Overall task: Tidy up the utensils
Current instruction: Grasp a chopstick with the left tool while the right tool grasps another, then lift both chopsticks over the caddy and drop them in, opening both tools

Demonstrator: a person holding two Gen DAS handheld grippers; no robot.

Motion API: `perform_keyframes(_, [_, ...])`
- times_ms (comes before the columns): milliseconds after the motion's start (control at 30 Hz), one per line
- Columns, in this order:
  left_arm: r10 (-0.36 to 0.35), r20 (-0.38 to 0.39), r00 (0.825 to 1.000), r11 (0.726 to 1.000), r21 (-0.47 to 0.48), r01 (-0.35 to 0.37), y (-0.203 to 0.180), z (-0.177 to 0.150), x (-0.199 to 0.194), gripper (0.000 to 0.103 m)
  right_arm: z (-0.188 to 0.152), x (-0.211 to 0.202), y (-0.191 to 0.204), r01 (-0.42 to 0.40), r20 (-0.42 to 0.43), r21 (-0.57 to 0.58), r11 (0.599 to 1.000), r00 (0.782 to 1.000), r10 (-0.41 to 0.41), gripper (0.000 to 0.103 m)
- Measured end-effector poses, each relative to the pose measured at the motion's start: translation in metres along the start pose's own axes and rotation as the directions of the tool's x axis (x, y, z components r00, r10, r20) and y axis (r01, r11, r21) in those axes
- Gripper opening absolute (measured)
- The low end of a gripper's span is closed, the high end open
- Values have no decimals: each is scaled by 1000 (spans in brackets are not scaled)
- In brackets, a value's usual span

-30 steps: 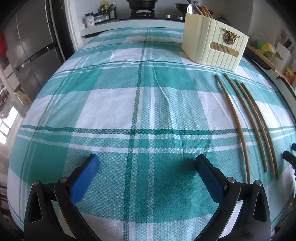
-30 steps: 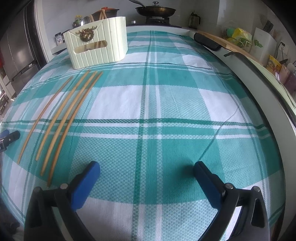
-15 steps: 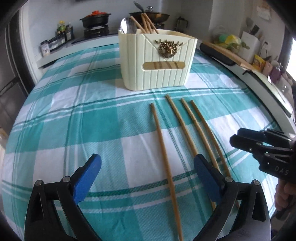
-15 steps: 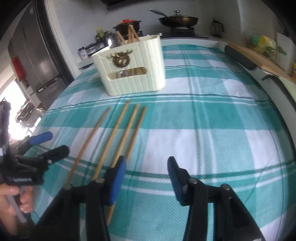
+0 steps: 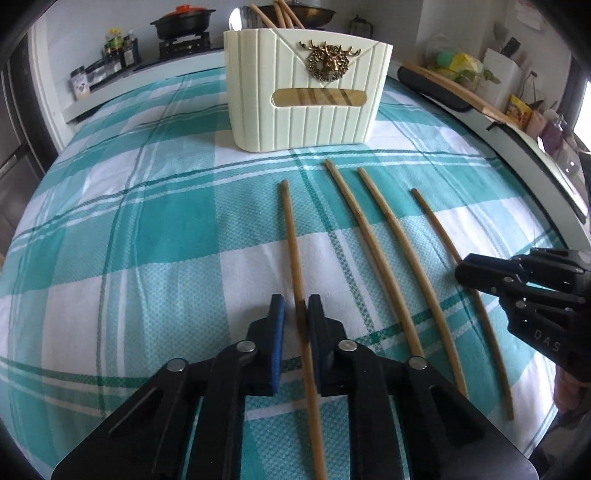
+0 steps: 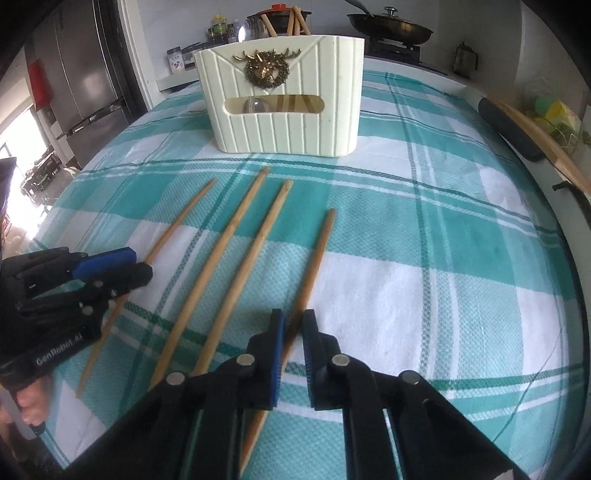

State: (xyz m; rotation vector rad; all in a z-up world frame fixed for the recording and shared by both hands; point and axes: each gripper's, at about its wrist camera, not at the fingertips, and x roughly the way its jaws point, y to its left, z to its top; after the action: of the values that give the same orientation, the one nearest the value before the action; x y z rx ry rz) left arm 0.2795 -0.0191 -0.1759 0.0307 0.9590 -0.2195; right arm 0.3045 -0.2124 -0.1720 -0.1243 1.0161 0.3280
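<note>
Four bamboo chopsticks lie on the teal plaid cloth in front of a cream utensil holder (image 5: pixel 306 99) (image 6: pixel 284 107) that has more chopsticks and a spoon in it. My left gripper (image 5: pixel 297 308) (image 6: pixel 138 266) is closing, its pads pinching the leftmost chopstick (image 5: pixel 290 229) low on its length. Over on the right, my right gripper (image 6: pixel 293 321) (image 5: pixel 461 271) is closing too, its pads on the rightmost chopstick (image 6: pixel 319 251) (image 5: pixel 432 221). The two middle chopsticks (image 5: pixel 354 218) (image 5: pixel 388 229) lie free between the grippers.
Behind the table runs a counter with a stove, pots (image 5: pixel 183 20) and small bottles (image 5: pixel 118 48). A steel fridge (image 6: pixel 85 74) stands at the far left. A long wooden board (image 5: pixel 454 92) and packets sit on the counter along the table's right edge.
Both grippers swung in over the chopsticks and went from wide open to closed, the left onto the leftmost stick, the right onto the rightmost. The rightmost stick has shifted away from its neighbours.
</note>
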Motion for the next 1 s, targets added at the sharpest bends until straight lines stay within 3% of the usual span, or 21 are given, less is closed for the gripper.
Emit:
perform_keyframes(267, [-33, -24, 999, 995, -90, 30, 29, -27, -23, 6, -35, -27, -30, 6, -31, 44, 999, 1000, -5, 10])
perform_keyframes(333, [-39, -32, 999, 994, -105, 36, 32, -25, -24, 14, -40, -32, -36, -6, -33, 62, 998, 999, 8, 12])
perform_keyframes(400, [-51, -29, 998, 993, -106, 47, 36, -19, -23, 39, -39, -32, -40, -32, -38, 88, 996, 999, 35, 19])
perform_keyframes(467, [-48, -24, 999, 994, -103, 45, 40, -11, -22, 46, -36, -31, -42, -41, -38, 97, 994, 998, 45, 25])
perform_keyframes(733, [-69, -103, 992, 997, -45, 64, 50, 27, 13, 46, -13, -16, -42, 2, -75, 66, 998, 997, 3, 28])
perform_keyframes(933, [-21, -139, 990, 998, 49, 28, 36, 55, 35, 39, 26, 10, -47, 2, -84, 71, 997, 996, 4, 27])
perform_keyframes(967, [-16, -140, 990, 998, 55, 24, 34, 59, 37, 24, 32, 14, -48, 3, -86, 73, 997, 996, 4, 24])
perform_keyframes(1000, [-12, -140, 990, 998, 58, 21, 33, 60, 38, 6, 38, 18, -48, 19, -90, 69, 997, 996, -13, 12])
